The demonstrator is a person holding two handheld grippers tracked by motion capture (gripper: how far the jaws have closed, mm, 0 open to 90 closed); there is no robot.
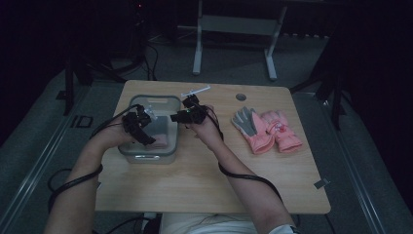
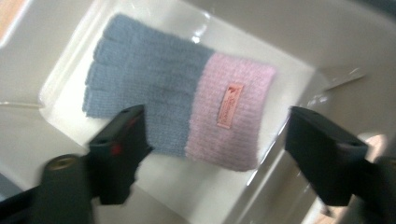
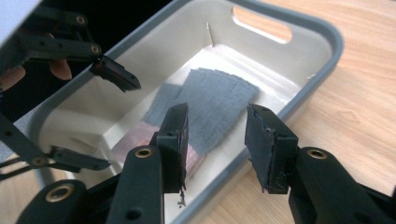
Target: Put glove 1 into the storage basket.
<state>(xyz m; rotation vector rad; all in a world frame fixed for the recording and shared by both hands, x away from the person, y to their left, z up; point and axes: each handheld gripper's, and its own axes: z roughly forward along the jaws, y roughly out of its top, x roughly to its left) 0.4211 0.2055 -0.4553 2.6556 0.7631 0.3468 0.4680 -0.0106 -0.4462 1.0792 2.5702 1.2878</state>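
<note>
Both grippers hung with empty, spread jaws, the left gripper (image 1: 146, 117) directly above the knitted glove (image 2: 177, 107) lying flat in the bin (image 1: 171, 146), its length crosswise to the jaws, the right gripper (image 1: 187, 114) nearer the bin's rim.

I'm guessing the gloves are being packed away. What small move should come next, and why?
Probably swing the right gripper toward the pink gloves on the table. The knit glove already lies flat in the bin, both grippers' jaws stand open and empty.
</note>
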